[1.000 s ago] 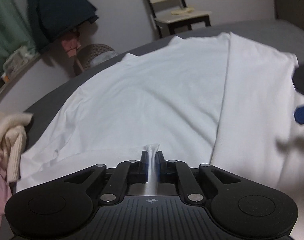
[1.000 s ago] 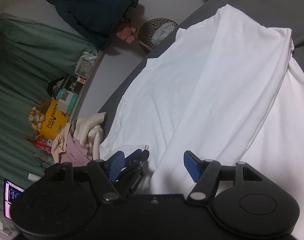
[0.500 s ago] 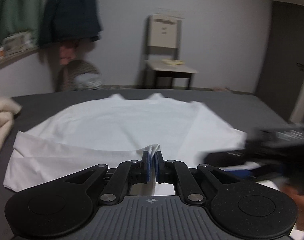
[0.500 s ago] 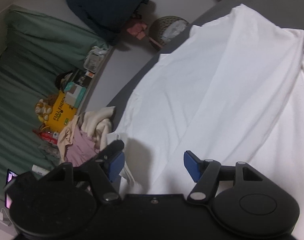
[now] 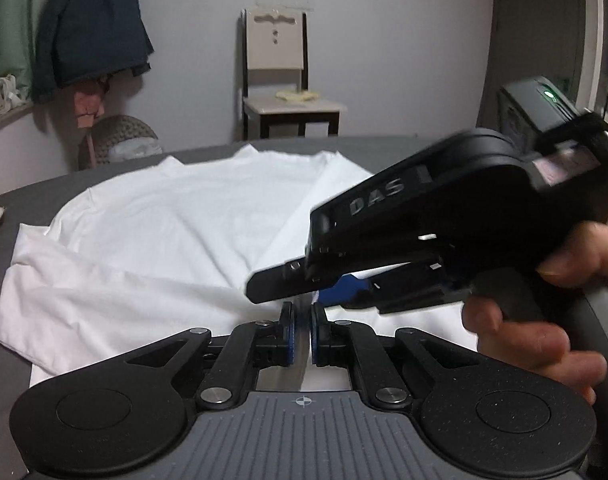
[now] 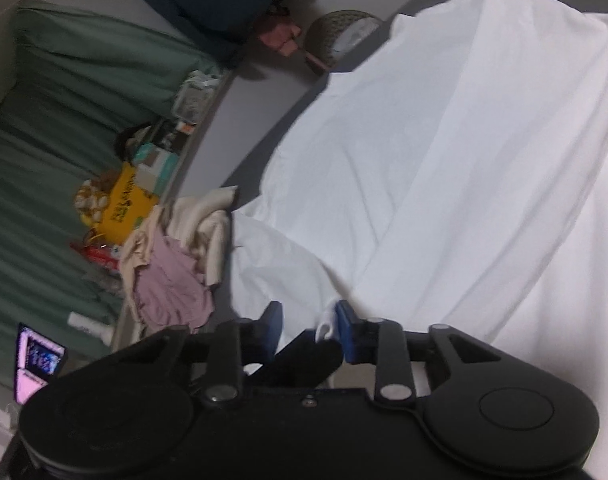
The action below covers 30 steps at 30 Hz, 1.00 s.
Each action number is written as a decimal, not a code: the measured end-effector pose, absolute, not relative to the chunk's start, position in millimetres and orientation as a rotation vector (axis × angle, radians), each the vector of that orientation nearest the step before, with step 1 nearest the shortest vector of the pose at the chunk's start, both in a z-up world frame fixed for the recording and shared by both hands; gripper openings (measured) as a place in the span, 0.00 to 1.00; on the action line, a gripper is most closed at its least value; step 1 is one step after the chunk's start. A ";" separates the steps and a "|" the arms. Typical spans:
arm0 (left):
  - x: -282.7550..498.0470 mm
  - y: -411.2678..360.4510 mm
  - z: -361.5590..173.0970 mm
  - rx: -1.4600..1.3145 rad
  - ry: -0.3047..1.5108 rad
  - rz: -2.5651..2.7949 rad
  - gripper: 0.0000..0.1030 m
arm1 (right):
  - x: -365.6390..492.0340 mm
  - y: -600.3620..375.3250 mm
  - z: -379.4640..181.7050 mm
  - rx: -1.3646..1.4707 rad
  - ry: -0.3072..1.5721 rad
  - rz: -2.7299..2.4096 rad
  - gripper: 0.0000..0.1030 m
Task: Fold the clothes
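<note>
The left tongs (image 5: 302, 332) are clenched on a thin pinch of the white T-shirt (image 5: 164, 240), whose hem runs up between the two blue pads. Just in front of them and touching close, the right tongs (image 5: 304, 286) reach in from the right, level and side-on, their black fingers crossing right over the left pair's tips. In the right wrist view the right tongs (image 6: 309, 330) are closing; a small curl of white cloth sits against the right-hand blue pad and the shirt's edge lies between the fingers, though the frame is blurred and I cannot tell for sure that the pads already press on it.

A hand (image 5: 543, 312) wraps the right tool's handle, fingers curled under it, at the right edge of the left wrist view.

The T-shirt lies spread on a dark grey bed (image 5: 36, 196), neckline away from the tongs, one side already folded inward along its length. A heap of cream and pink clothes (image 6: 180, 264) sits beside the shirt's near corner. Beyond the bed stand a chair (image 5: 282, 92) against the wall, a woven basket (image 5: 120, 144) and a dark jacket (image 5: 88, 28) hanging.
</note>
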<state>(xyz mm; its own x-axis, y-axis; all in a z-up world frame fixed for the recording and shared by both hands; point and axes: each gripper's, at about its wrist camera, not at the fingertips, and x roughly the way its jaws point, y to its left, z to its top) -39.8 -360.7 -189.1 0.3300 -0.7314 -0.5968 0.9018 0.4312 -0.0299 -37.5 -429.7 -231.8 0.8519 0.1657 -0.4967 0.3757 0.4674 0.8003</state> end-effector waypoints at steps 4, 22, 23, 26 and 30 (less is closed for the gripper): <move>-48.7 -343.5 -191.8 0.343 0.592 -1.103 0.13 | -39.0 -434.0 -241.8 1.160 0.582 -0.146 0.04; 50.6 -268.4 -212.7 0.042 0.717 -0.658 0.13 | -139.0 -458.3 -170.0 1.226 0.267 -0.160 0.04; 52.0 -265.0 -214.4 0.019 0.728 -0.653 0.13 | -142.5 -459.3 -168.9 1.227 0.258 -0.170 0.04; 51.4 -265.4 -221.5 -0.003 0.726 -0.657 0.13 | -156.5 -457.0 -174.1 1.243 0.253 -0.194 0.04; 43.9 -270.0 -228.6 0.039 0.713 -0.697 0.14 | -174.4 -447.5 -196.3 1.227 0.340 -0.304 0.04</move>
<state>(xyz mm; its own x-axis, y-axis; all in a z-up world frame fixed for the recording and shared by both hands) 43.9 -270.0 -228.6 0.5429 -0.5744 -0.6126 0.6000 0.7757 -0.1956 -174.4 -447.5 -196.3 0.9098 -0.0441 -0.4127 0.4052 0.3088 0.8605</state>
